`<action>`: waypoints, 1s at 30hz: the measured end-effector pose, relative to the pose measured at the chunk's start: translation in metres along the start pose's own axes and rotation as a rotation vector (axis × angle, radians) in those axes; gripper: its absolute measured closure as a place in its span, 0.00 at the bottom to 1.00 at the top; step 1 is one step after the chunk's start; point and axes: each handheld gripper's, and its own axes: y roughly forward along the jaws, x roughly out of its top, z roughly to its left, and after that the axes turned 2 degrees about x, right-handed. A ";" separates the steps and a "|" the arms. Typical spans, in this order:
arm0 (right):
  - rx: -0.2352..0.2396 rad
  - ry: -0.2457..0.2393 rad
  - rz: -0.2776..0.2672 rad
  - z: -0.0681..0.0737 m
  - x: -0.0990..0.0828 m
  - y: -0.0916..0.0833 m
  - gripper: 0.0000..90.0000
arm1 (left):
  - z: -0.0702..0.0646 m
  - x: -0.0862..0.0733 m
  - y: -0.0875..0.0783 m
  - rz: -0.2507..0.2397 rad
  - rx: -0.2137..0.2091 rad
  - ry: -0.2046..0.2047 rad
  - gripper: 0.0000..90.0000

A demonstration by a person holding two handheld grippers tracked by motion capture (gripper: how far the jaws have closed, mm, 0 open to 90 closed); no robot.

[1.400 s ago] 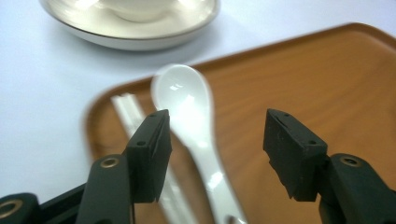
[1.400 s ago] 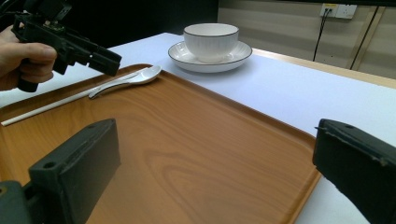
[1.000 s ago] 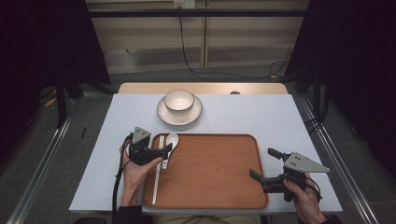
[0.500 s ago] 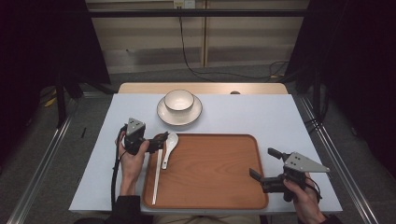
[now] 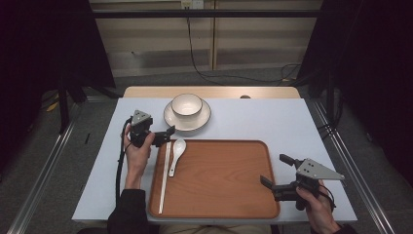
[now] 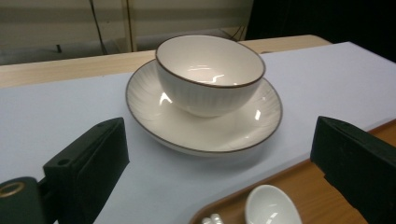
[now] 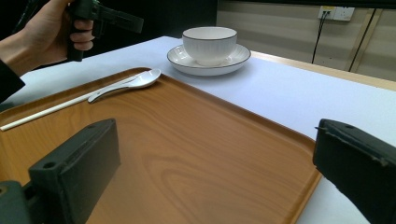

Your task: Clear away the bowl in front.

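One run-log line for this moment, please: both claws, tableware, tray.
left claw: open, empty, facing white ceramic bowl on white saucer | right claw: open, empty, over wooden tray | white spoon, chopsticks: on tray

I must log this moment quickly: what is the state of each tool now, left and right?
Left tool: open, holding nothing, pointed toward the bowl on its plate.
Right tool: open, holding nothing, at the tray right edge.
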 end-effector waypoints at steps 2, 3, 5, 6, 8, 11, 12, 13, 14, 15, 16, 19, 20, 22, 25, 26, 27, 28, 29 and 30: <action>0.000 0.003 -0.004 0.000 0.000 0.000 0.00 | 0.003 0.003 0.002 -0.027 -0.023 -0.018 0.05; -0.001 0.000 -0.003 0.000 0.000 0.000 0.00 | 0.005 0.005 0.004 -0.041 -0.012 -0.019 0.05; 0.003 -0.002 -0.006 0.001 0.000 0.000 0.00 | 0.008 0.007 0.008 -0.024 -0.020 -0.025 0.05; 0.005 -0.002 -0.006 0.001 0.000 0.000 0.00 | 0.009 0.008 0.010 -0.024 -0.022 -0.030 0.05; 0.006 0.000 -0.005 0.001 0.000 0.000 0.00 | 0.010 0.011 0.014 -0.031 0.002 -0.035 0.05; 0.008 -0.005 -0.008 0.001 0.000 0.000 0.00 | 0.010 0.017 0.020 -0.018 0.025 0.000 0.05; 0.009 -0.005 -0.009 0.001 0.000 0.000 0.00 | 0.010 0.019 0.022 -0.020 0.034 0.007 0.05; 0.006 -0.005 -0.007 0.001 0.000 -0.001 0.00 | 0.011 0.022 0.023 -0.012 0.039 0.017 0.06; 0.008 -0.008 -0.009 0.001 0.000 -0.001 0.00 | 0.011 0.024 0.025 -0.008 0.035 0.018 0.06; 0.008 -0.008 -0.007 0.001 0.000 -0.001 0.00 | 0.012 0.025 0.027 -0.005 0.036 0.025 0.06; 0.012 -0.012 -0.007 0.001 0.000 -0.001 0.00 | 0.012 0.027 0.029 -0.007 0.042 0.029 0.06; 0.013 -0.013 -0.007 0.001 0.000 -0.001 0.00 | 0.015 0.031 0.035 0.012 0.030 0.034 0.07; 0.012 -0.013 -0.006 0.001 0.000 -0.001 0.00 | 0.016 0.033 0.038 0.012 0.026 0.035 0.07; 0.014 -0.013 -0.008 0.001 0.000 0.000 0.00 | 0.018 0.036 0.041 0.009 0.031 0.035 0.07; 0.011 -0.012 -0.008 0.001 0.000 0.000 0.00 | 0.021 0.041 0.047 0.013 0.046 0.036 0.06; 0.012 -0.011 -0.010 0.001 0.000 0.000 0.00 | 0.021 0.043 0.050 0.021 0.051 0.036 0.06; 0.012 -0.012 -0.009 0.001 0.000 0.000 0.00 | 0.021 0.044 0.052 0.029 0.054 0.039 0.06; 0.013 -0.012 -0.010 0.001 0.000 0.000 0.00 | 0.021 0.046 0.055 0.037 0.053 0.028 0.06; 0.012 -0.012 -0.009 0.001 0.000 0.000 0.00 | 0.022 0.046 0.057 0.040 0.051 0.032 0.05; 0.013 -0.012 -0.008 0.001 0.000 0.000 0.00 | 0.023 0.048 0.060 0.052 0.055 0.035 0.06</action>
